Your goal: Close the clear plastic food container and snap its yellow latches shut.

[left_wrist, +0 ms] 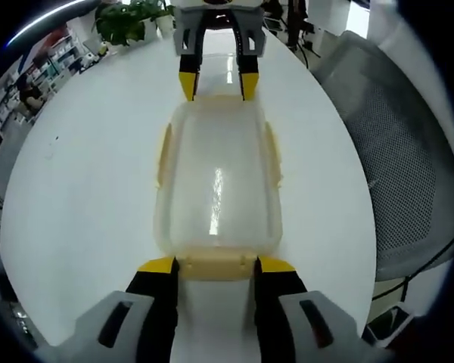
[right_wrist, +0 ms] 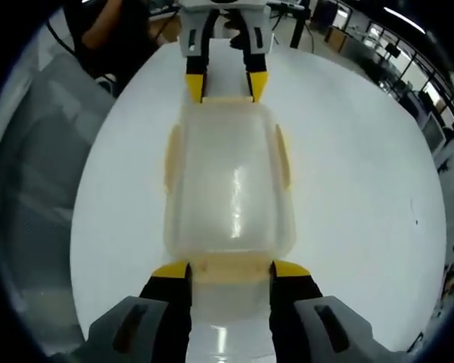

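Clear plastic container (left_wrist: 218, 185): sits with its lid on in the middle of the white round table (left_wrist: 83, 174), long axis running between the two grippers; seen too in the right gripper view (right_wrist: 228, 185).
Yellow latches: one on each long side (left_wrist: 164, 155) (left_wrist: 273, 155), lying along the container's walls; one at the near short end (left_wrist: 216, 266) and one at the far end, partly hidden by jaw tips.
Left gripper (left_wrist: 216, 265): released, its yellow-tipped jaws spread wide and standing either side of the near end latch, tips just beside the container's corners; in the right gripper view it appears at the far end (right_wrist: 227, 85).
Right gripper (right_wrist: 231, 270): likewise spread apart, straddling its own end latch (right_wrist: 231, 266) without clamping it; seen at the far end in the left gripper view (left_wrist: 216, 82).
Grey mesh chair (left_wrist: 397, 151): right of the table.
Green plant (left_wrist: 129, 19): at the far left table edge.
Person: seated beyond the table's far left (right_wrist: 110, 26).
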Motion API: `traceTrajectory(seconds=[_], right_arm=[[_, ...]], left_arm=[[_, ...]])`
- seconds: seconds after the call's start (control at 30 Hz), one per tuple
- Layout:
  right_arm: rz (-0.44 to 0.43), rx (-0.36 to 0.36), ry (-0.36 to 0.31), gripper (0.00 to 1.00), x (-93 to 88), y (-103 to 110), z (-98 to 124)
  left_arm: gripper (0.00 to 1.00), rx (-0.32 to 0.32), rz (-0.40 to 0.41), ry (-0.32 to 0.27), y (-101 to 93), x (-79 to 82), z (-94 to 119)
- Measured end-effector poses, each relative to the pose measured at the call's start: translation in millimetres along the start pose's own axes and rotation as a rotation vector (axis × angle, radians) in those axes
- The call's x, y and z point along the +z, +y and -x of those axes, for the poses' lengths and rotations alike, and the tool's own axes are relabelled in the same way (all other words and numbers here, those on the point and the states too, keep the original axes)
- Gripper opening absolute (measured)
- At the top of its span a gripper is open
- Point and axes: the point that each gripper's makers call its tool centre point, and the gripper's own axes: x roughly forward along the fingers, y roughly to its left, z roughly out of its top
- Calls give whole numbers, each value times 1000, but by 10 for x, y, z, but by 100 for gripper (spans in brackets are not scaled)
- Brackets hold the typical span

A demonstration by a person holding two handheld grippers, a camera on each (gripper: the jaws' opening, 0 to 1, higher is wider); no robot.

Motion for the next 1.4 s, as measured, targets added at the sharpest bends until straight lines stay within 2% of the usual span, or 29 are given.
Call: traceTrajectory(seconds=[0.47, 0.9, 1.4], right_arm=[[9, 4, 3, 38, -31, 10, 185], [39, -26, 6, 39, -35, -25, 403], [65, -57, 9, 39, -139, 5, 619]], left_arm=[[38, 15, -2, -28, -34, 161, 135], [38, 55, -12, -36, -8, 329, 313], [38, 84, -33, -47, -41, 567, 411]])
